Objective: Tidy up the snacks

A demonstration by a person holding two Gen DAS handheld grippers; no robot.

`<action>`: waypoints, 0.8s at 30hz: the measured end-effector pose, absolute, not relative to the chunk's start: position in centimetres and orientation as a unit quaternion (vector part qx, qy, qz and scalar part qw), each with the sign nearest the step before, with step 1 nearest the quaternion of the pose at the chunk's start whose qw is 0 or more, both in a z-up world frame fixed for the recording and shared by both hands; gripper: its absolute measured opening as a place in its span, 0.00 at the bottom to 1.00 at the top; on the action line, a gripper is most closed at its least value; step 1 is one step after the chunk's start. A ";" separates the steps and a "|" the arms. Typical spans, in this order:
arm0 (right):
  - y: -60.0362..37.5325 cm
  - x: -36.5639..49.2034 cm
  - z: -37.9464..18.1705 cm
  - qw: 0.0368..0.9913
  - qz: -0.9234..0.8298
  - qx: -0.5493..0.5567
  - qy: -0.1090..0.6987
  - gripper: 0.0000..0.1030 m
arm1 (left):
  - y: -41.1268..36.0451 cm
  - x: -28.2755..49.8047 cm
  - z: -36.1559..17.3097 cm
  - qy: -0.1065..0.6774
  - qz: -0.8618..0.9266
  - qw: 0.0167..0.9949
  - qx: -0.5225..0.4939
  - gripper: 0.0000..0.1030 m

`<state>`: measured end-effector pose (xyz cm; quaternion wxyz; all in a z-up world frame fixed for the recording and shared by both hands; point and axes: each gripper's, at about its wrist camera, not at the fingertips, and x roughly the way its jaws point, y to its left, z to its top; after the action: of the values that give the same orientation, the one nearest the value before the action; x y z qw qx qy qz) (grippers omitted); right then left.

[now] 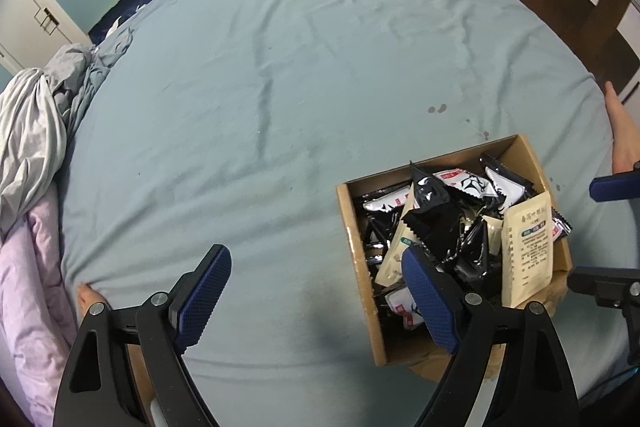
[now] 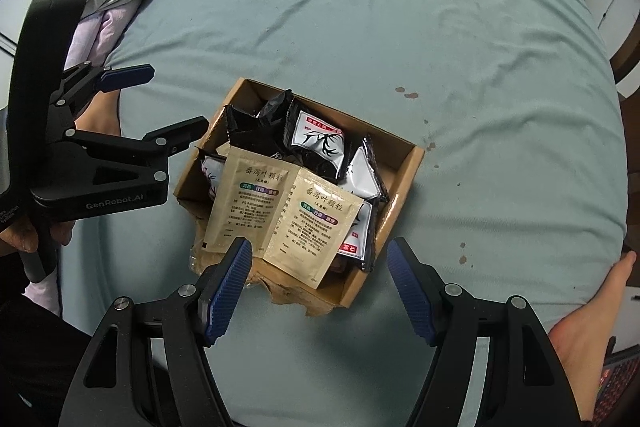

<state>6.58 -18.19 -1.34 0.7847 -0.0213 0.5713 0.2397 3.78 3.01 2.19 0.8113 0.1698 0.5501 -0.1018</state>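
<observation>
Cardboard box (image 2: 404, 183) holds two beige sachets (image 2: 316, 223), several black packets (image 2: 320, 143); left tongs (image 1: 316, 301), right tongs (image 2: 320, 291) both agape, empty.

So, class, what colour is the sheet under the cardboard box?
Pale blue-green sheet, clearest in the right wrist view.

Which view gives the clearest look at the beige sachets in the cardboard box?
The right wrist view: two beige sachets lie face-up with their print facing the camera, on top of the cardboard box. The left wrist view shows one sachet upright at an angle, others mostly buried.
</observation>
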 end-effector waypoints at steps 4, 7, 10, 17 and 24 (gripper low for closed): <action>-18.1 6.6 -1.4 0.787 0.238 -0.020 0.568 0.67 | 2.9 3.8 2.2 0.552 -0.099 0.811 0.170 0.86; -18.0 6.5 -1.5 0.788 0.238 -0.023 0.568 0.67 | 2.9 3.7 2.2 0.549 -0.100 0.812 0.173 0.86; -17.9 6.5 -1.5 0.787 0.235 -0.023 0.569 0.67 | 2.8 3.7 2.3 0.544 -0.099 0.814 0.177 0.86; -18.1 6.5 -1.5 0.791 0.227 -0.022 0.568 0.67 | 2.8 3.8 2.2 0.540 -0.098 0.815 0.184 0.86; -18.1 6.6 -1.7 0.790 0.225 -0.022 0.570 0.67 | 2.8 3.8 2.2 0.542 -0.100 0.814 0.185 0.86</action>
<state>6.63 -18.06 -1.73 0.7903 -0.0218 0.5697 0.2246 3.84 2.77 2.19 0.8140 0.1851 0.5415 -0.0995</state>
